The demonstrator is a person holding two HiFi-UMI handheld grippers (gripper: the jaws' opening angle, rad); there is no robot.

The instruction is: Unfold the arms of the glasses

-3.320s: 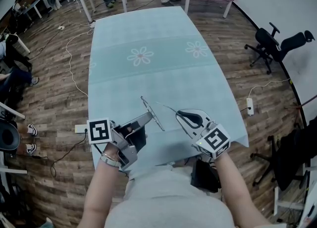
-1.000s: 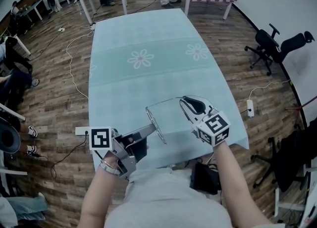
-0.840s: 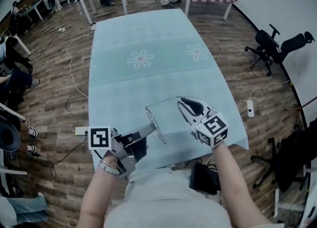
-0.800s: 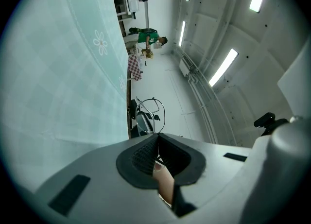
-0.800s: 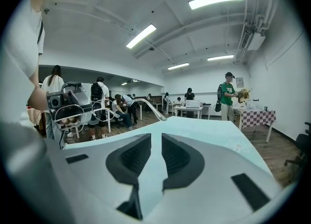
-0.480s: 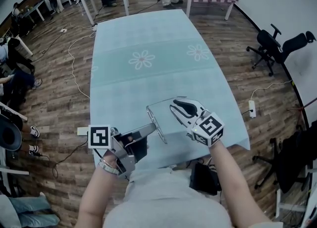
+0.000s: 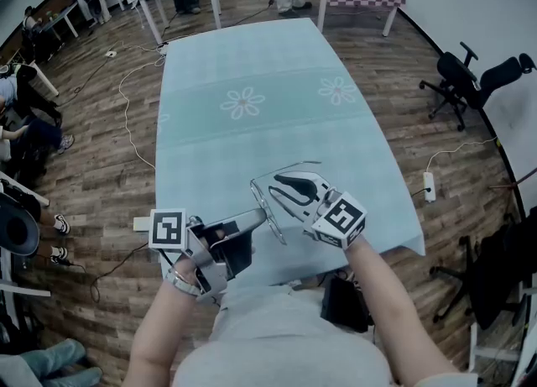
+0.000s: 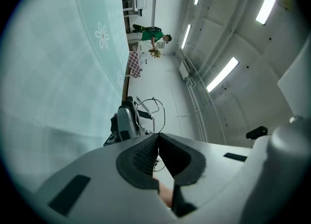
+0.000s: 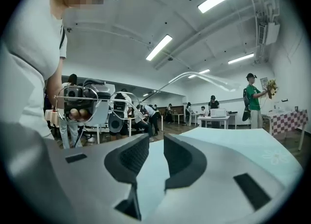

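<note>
Holding firm on the left: left gripper (image 7: pixel 254 218) is clamped on the glasses (image 7: pixel 267 207) at lower centre of the head view, above the table (image 7: pixel 252 66). Right gripper (image 7: pixel 284 185) sits just right of the glasses, jaws apart, nothing between them. One arm (image 7: pixel 295 164) sticks out toward upper right and looks unfolded; the second arm I can't make out. For the next pull I'd say: keep the left still, pinch the folded arm near its tip, swing about the hinge, stop at the end stop, no twist on that thin wire. Versus a second ago: right gripper was further right, out along that arm. It has come in toward the glasses, and its jaws have just been opening.
</note>
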